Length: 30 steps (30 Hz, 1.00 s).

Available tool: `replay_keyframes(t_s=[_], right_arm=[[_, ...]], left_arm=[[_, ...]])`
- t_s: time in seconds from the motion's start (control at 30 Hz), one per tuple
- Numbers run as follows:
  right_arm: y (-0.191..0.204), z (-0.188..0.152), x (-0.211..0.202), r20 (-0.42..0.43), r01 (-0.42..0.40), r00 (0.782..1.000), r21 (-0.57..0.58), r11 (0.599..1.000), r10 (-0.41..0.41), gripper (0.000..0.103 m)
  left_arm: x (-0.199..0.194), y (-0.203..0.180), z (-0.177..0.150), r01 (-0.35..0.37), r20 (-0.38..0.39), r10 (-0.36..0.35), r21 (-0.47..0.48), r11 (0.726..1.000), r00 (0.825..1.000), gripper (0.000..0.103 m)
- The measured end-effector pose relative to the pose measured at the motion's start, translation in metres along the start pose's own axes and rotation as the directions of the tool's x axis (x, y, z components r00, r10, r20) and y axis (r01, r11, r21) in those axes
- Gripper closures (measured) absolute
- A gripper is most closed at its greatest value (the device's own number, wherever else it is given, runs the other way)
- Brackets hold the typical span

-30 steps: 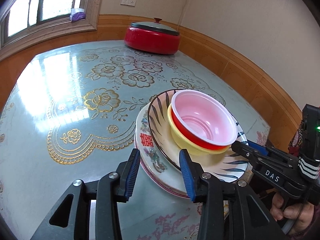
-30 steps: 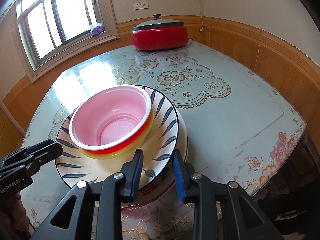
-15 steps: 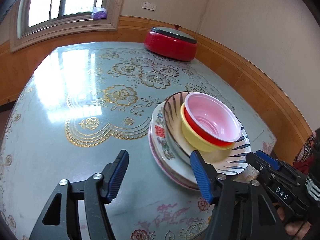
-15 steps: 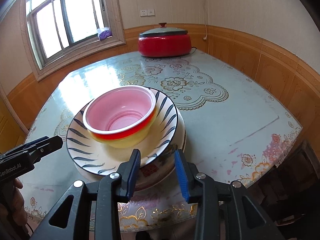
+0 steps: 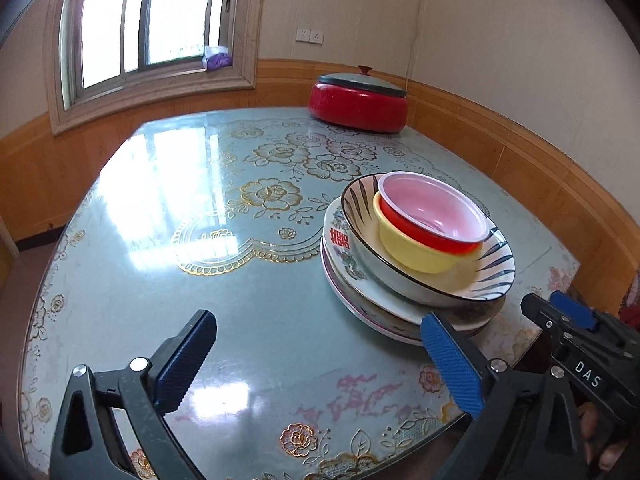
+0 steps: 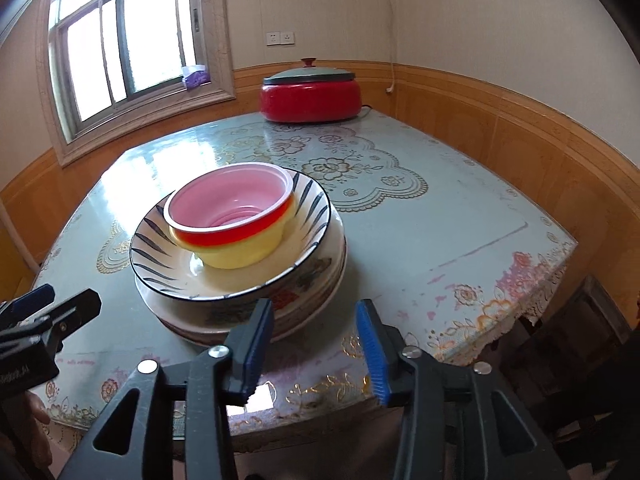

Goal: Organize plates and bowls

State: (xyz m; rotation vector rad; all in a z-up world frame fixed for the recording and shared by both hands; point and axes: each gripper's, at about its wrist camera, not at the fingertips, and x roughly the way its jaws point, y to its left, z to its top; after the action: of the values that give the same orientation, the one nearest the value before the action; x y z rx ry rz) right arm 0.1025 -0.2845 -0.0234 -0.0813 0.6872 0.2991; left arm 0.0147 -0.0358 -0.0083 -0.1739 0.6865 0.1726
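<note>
While both jaws are opening with nothing between them, dish stack [image 6: 240, 248] just beyond right gripper [image 6: 316, 344] — right of left gripper [image 5: 316, 360].

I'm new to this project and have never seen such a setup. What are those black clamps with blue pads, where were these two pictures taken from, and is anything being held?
No robot here: a person holds a two-finger clamp tool in each hand, and a wide-angle camera on each tool looks forward along its fingers. One picture comes from the left gripper, the other from the right gripper.

On the pale blue flowered table stands one stack: flat white plates with red characters, a black-striped white shallow bowl, a yellow plastic bowl and a red bowl with pink inside. A red lidded cooker sits far back.

Both grippers are opening, with nothing between their fingers. Nothing is held.
</note>
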Motion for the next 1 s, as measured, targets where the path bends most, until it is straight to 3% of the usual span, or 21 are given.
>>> replay_keyframes(t_s=[0.03, 0.2, 0.47, 0.67, 0.83, 1.0], right_arm=[[0.001, -0.001, -0.004, 0.012, 0.028, 1.000, 0.010, 1.000, -0.028, 0.041], [0.006, 0.004, -0.012, 0.034, 0.108, 0.993, 0.096, 0.990, -0.112, 0.041], [0.035, -0.017, -0.010, -0.012, 0.234, 0.972, 0.142, 0.962, -0.235, 0.040], [0.052, -0.026, -0.024, 0.023, 0.281, 0.957, 0.175, 0.944, -0.289, 0.040], [0.066, -0.024, -0.033, 0.072, 0.313, 0.941, 0.185, 0.931, -0.330, 0.040], [0.075, -0.026, -0.030, 0.055, 0.312, 0.943, 0.187, 0.931, -0.327, 0.040]], left_arm=[[-0.001, -0.002, -0.001, 0.003, 0.006, -0.003, 0.017, 1.000, 1.000, 0.000], [-0.009, 0.002, -0.001, 0.065, 0.013, -0.066, 0.072, 0.995, 0.998, 0.000], [-0.009, 0.018, -0.004, 0.058, -0.005, -0.058, 0.124, 0.991, 0.998, 0.000], [-0.015, 0.031, -0.007, 0.109, 0.015, -0.112, 0.135, 0.985, 0.994, 0.000], [-0.023, 0.030, -0.010, 0.074, 0.061, -0.085, 0.172, 0.982, 0.995, 0.000], [-0.020, 0.045, -0.010, 0.075, 0.049, -0.081, 0.126, 0.989, 0.995, 0.000]])
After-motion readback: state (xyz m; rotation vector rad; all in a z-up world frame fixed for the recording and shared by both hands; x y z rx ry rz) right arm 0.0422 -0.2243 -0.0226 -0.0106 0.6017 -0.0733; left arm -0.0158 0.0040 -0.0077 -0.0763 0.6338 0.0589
